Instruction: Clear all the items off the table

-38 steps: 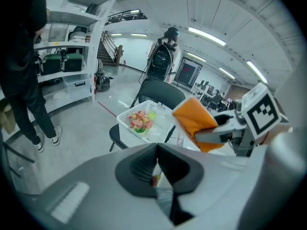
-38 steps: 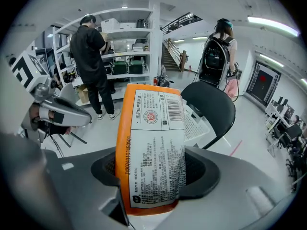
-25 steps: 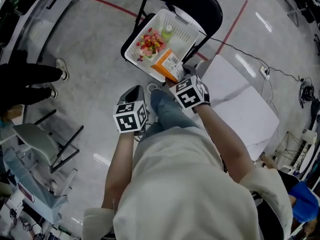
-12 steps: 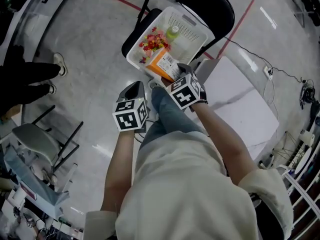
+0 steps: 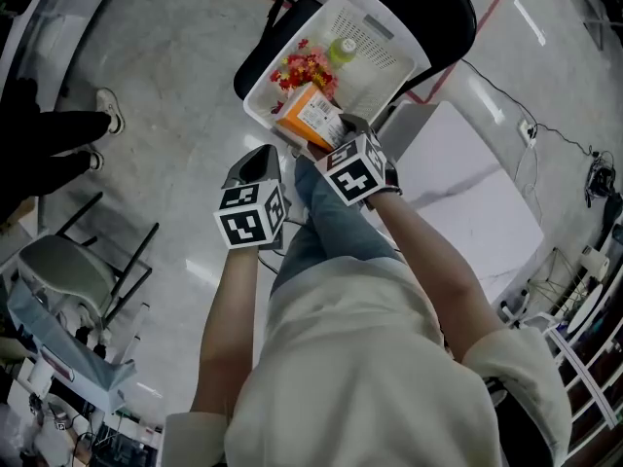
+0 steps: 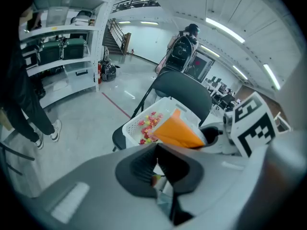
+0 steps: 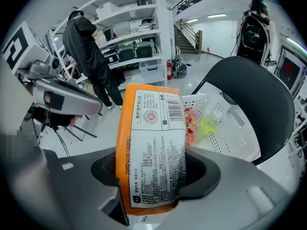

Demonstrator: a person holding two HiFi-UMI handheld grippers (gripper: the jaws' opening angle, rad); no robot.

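My right gripper is clamped on the orange packet, held tilted over the white basket's near rim (basket sits on a black chair). My left gripper hangs short of that basket, jaws pressed together.

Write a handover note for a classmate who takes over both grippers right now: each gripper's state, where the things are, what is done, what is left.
Right gripper: shut on the orange packet, held over the near rim of the basket.
Left gripper: shut, empty, beside the right one.
The basket sits on the chair; in it lie coloured bits and a green bottle.
Done: those two are in the basket.
Left: drop the packet in, then check the table; nothing shows on the part in view.
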